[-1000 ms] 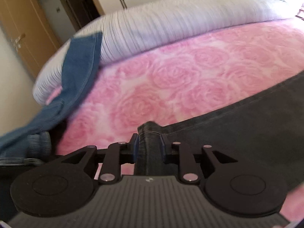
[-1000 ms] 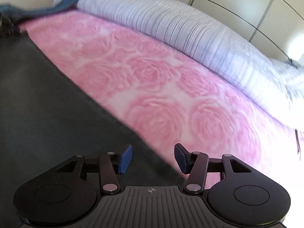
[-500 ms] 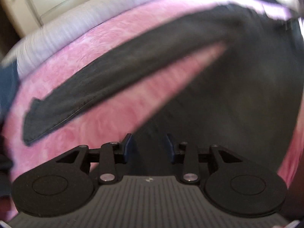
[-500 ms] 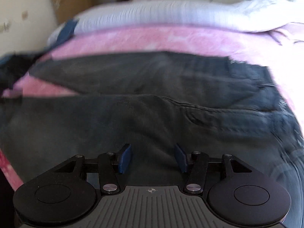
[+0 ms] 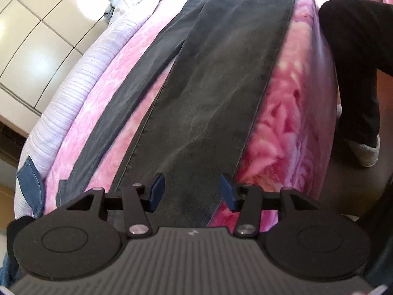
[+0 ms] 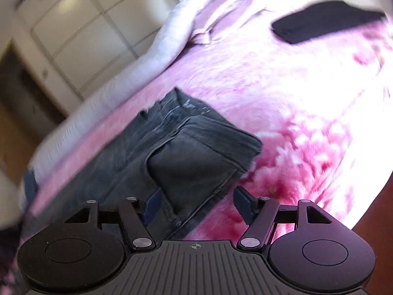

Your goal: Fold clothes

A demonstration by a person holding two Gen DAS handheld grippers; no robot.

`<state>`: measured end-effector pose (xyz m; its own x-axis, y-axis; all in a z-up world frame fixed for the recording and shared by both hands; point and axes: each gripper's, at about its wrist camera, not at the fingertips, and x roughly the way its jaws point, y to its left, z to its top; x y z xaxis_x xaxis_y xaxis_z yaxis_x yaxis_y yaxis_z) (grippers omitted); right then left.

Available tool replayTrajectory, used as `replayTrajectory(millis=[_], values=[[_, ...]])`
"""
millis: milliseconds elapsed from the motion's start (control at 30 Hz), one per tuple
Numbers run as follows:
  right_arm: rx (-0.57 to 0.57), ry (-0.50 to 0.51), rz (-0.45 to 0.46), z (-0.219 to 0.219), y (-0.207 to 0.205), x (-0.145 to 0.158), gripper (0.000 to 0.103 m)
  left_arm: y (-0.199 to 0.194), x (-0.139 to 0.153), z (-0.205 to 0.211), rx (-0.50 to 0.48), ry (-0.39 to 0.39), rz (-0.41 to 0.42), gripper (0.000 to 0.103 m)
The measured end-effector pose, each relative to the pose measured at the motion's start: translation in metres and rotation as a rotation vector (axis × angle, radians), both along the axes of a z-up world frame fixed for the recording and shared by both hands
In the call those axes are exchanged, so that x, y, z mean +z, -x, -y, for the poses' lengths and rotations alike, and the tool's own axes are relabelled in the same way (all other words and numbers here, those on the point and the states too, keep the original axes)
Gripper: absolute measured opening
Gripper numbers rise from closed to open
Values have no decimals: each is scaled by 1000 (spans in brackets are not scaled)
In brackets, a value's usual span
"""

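**Over the jeans, both grippers opening**

On the pink rose bedspread (image 5: 289, 113) lie the dark jeans (image 5: 211, 103), spread lengthwise along the bed with 2 legs running away from the left wrist camera toward the waistband. The left gripper (image 5: 191, 191) hangs above the near leg's hem end, its fingers (image 5: 156, 191) opening with nothing pinched between them; the cloth lies below, not gripped. The right gripper (image 6: 196, 205) is above the waistband end of the jeans (image 6: 196, 152), near the back pocket, fingers likewise opening and empty, though this view is blurred.

The jeans look laid out but not yet folded. To do the fold well, I judge each gripper should bite a full edge: hem on the left, waistband corner on the right, catching both layers of denim. Lifting the 2 ends evenly should keep the legs aligned. A person's dark trouser leg (image 5: 356, 49) stands beside the bed.
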<state>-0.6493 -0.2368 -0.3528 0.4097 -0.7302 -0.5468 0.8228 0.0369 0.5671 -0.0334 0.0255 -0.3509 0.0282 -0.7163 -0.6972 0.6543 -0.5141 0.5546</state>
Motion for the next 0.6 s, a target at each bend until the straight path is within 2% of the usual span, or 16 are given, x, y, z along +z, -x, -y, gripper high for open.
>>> replayTrajectory(millis=[133,200,333,433,533,600], values=[[-123,-20,157,19,14,-22,66,0,4,6,13,-21,-38,45],[-134,-20,160,28,20,-21,10,-1,9,9,20,-35,-67,45],[-116,13,75,44,34,-7,9,-6,18,8,47,-30,-108,45],[-109,-30,21,49,36,-13,11,-14,21,4,85,-29,-115,45],[-102,-29,-37,32,30,-9,20,-27,15,-3,152,-75,-121,46],[-92,-4,-92,12,25,0,32,-34,9,-11,187,-97,-136,46]])
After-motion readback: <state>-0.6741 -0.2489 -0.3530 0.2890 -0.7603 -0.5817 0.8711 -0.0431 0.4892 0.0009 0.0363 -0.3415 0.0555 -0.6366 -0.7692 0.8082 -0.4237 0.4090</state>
